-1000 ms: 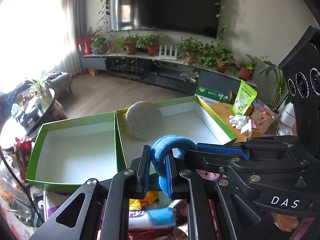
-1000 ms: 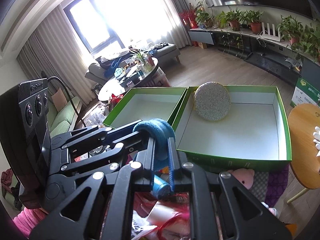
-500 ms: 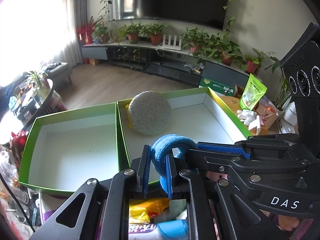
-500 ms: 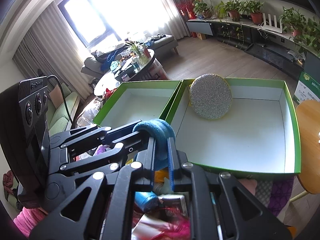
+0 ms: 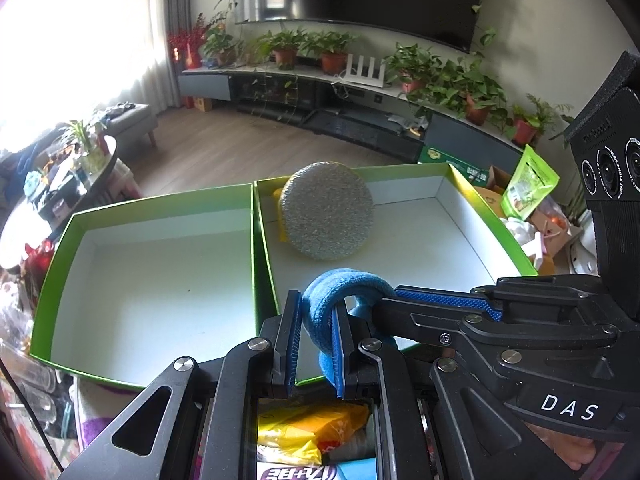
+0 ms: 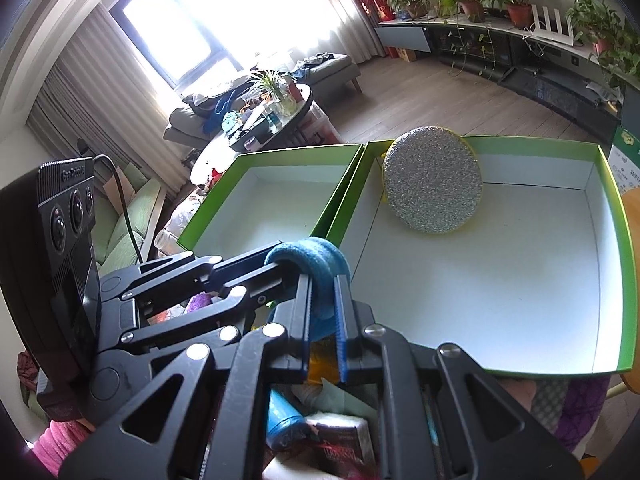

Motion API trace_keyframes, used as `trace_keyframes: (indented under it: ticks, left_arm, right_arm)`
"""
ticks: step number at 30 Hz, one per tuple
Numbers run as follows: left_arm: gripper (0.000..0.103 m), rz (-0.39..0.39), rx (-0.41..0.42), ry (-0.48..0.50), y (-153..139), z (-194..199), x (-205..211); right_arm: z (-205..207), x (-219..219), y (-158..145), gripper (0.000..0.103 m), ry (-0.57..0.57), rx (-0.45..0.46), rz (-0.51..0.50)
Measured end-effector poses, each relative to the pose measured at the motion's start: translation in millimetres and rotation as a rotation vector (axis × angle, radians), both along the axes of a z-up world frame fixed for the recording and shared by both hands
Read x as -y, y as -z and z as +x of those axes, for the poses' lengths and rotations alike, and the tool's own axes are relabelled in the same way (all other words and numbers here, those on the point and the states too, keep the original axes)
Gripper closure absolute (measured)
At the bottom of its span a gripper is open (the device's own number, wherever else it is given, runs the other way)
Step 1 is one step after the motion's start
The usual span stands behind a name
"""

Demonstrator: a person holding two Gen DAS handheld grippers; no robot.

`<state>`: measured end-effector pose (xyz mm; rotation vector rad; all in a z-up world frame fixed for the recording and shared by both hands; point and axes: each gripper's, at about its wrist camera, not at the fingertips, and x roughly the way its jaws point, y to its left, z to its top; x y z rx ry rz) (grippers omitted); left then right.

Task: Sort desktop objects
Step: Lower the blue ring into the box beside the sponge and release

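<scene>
A blue terry band is stretched between both grippers. My left gripper is shut on one end of its loop. My right gripper is shut on the other end of the blue terry band. Each gripper reaches into the other's view from the side. The band hangs over the near wall between two green boxes with white floors. The left box holds nothing. In the right box a silver glitter disc leans on something yellow at the far left corner.
Below the fingers lies a heap of clutter: a yellow packet, a blue tube and printed wrappers. A round wooden table stands right of the boxes. A green snack bag and a crowded coffee table lie beyond.
Both grippers have gone forward and down with the band still held between them. The green boxes and the disc now look larger and closer.
</scene>
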<state>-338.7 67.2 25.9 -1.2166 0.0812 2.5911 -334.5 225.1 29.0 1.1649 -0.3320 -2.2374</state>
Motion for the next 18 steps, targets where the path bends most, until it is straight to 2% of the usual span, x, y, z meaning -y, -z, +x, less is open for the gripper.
trace_keyframes:
  ticks: [18]
  left_arm:
    - [0.092,0.003,0.033,-0.023,3.0,-1.8,-0.2]
  right_arm:
    - [-8.8,0.3,5.5,0.091,-0.006,0.029,-0.015]
